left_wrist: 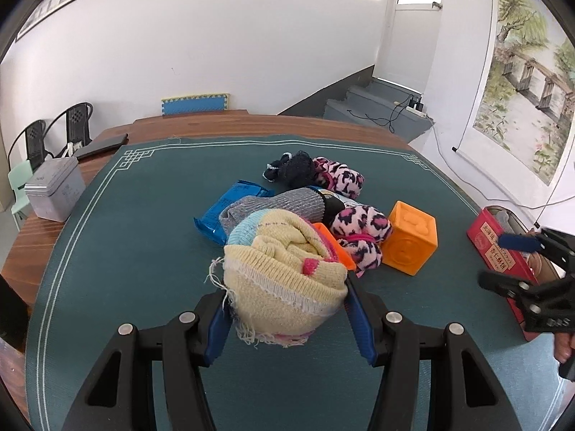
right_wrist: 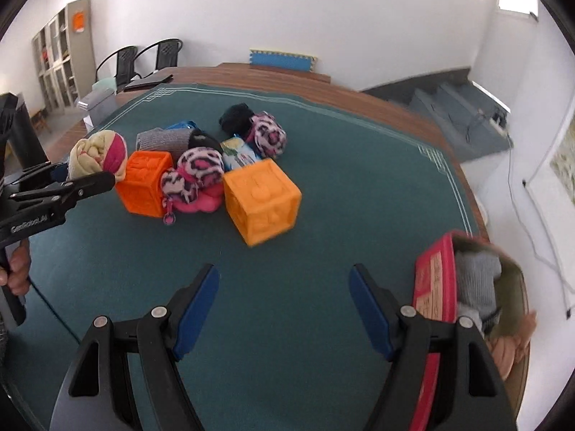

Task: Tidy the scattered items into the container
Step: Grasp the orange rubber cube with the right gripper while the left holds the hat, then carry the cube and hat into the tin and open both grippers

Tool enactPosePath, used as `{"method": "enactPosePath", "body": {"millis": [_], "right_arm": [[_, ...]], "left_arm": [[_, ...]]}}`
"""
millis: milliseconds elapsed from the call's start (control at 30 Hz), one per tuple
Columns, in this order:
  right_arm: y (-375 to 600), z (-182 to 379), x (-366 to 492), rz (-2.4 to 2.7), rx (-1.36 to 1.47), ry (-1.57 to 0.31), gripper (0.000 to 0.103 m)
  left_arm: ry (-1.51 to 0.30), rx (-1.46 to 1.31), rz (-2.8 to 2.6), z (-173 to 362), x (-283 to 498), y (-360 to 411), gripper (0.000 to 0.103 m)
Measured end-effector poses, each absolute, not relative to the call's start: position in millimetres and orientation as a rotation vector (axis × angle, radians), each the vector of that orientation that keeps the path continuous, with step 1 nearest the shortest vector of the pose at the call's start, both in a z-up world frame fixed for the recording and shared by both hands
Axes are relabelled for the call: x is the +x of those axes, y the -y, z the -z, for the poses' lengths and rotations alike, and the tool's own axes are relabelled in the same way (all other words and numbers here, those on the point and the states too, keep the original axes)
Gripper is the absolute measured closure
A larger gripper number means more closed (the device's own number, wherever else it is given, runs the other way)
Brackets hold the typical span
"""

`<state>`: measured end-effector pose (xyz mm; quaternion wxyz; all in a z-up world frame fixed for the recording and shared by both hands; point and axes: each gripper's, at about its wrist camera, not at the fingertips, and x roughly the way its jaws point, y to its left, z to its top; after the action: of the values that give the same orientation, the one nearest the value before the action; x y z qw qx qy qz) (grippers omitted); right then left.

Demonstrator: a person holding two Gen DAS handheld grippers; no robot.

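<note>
My left gripper [left_wrist: 285, 300] is shut on a rolled cream knit sock bundle [left_wrist: 284, 273] with pink and blue patches, held above the green mat; it also shows in the right wrist view [right_wrist: 97, 154]. My right gripper [right_wrist: 284, 305] is open and empty above the mat, left of the red box [right_wrist: 431, 287], which holds a grey sock [right_wrist: 478, 280]. The pile in the middle has two orange cubes [right_wrist: 262, 199] [right_wrist: 145, 181], leopard-print pink socks [right_wrist: 201, 168], a grey sock [left_wrist: 276, 208], a dark sock [left_wrist: 293, 168] and a blue packet [left_wrist: 230, 212].
A grey tin box [left_wrist: 54, 188] stands on the wooden table at the left edge of the green mat [left_wrist: 143, 251]. A dark flat case [left_wrist: 102, 145] lies at the far left corner. Chairs [left_wrist: 54, 133] stand beyond the table. The red box [left_wrist: 499, 248] sits at the right edge.
</note>
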<state>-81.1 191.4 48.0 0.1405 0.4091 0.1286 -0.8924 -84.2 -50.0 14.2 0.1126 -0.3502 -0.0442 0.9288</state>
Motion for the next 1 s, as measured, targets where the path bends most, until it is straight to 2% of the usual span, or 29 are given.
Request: {"method": "enactPosePath", "body": {"millis": [533,600,1000], "right_arm": [[-183.1,3.8,-164.6,2.506,1.216,-0.152,0.026],[-182.0,7.6,-162.4,2.506,1.211,-0.148,0.037],[-209.3,-13.0,-115.4,2.663,1.121,-0.032,0.039]], "left_arm": [[0.115,-1.018,-2.703,-10.5,-83.4,39.5,0.044],[0.109,-1.011,-2.702,-10.9,-82.6,37.6,0.044],[0.016,-0.928,-2.65,-19.7,-67.3,10.9,0.044]]}}
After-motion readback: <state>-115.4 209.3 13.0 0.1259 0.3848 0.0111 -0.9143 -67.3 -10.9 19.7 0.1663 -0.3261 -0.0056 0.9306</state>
